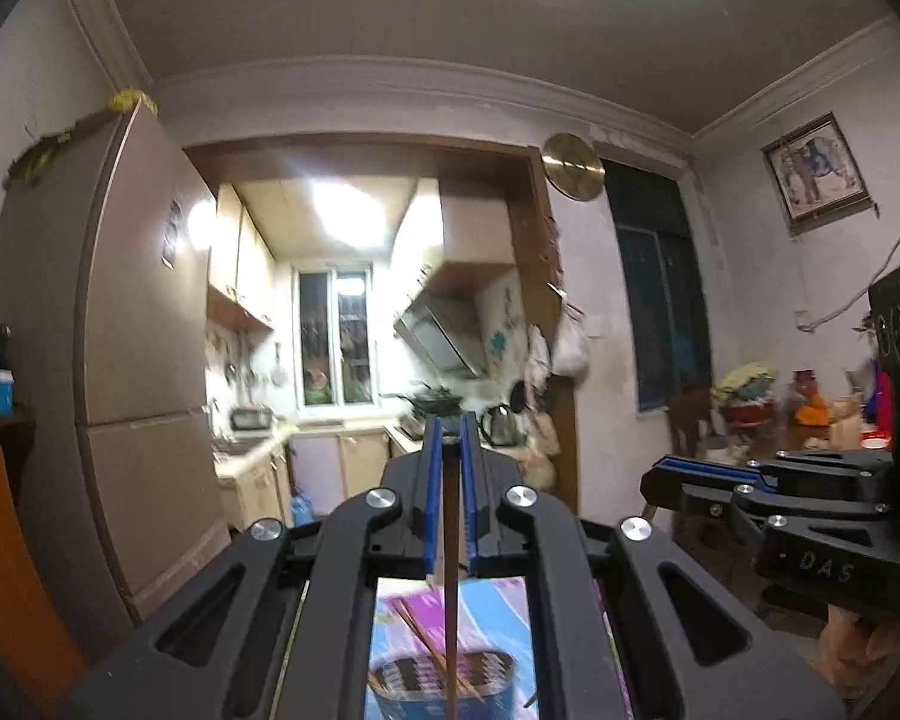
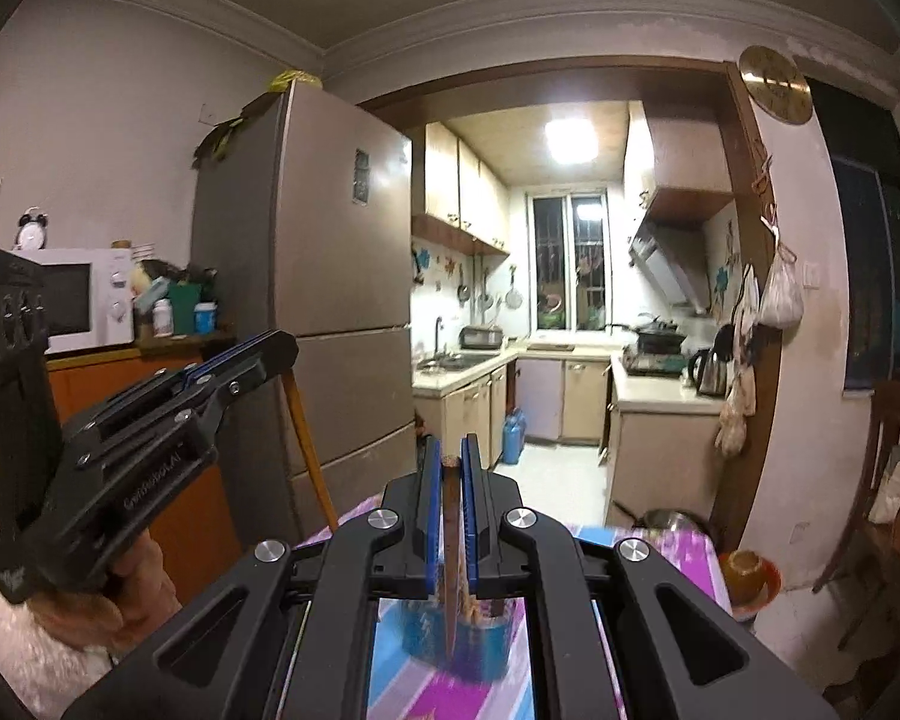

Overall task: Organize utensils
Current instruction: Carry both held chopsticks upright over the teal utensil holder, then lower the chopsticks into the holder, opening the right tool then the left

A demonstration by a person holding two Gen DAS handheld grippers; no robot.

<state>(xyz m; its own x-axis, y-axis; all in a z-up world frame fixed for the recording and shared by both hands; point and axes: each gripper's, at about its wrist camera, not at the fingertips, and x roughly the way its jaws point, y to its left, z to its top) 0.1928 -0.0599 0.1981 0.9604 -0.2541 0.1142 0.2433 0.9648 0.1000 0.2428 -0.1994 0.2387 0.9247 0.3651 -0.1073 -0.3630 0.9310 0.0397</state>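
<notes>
My left gripper (image 1: 450, 426) is shut on a thin wooden chopstick (image 1: 450, 570) that hangs straight down between the blue pads. Under it stands a blue utensil holder (image 1: 444, 684) with several chopsticks leaning in it. My right gripper (image 2: 450, 450) is shut on a darker chopstick (image 2: 452, 540), which also hangs down over the blue holder (image 2: 450, 642). The right wrist view shows the left gripper (image 2: 276, 342) raised at the left with its chopstick (image 2: 309, 444) dangling. In the left wrist view the right gripper (image 1: 666, 468) is level at the right. Both point towards the kitchen doorway.
The holder stands on a table with a pink and blue cloth (image 2: 660, 546). An orange bowl (image 2: 747, 576) sits at the cloth's right edge. A tall fridge (image 2: 342, 276) and a microwave (image 2: 84, 294) on an orange cabinet are at the left, a wooden chair (image 2: 888, 450) at the right.
</notes>
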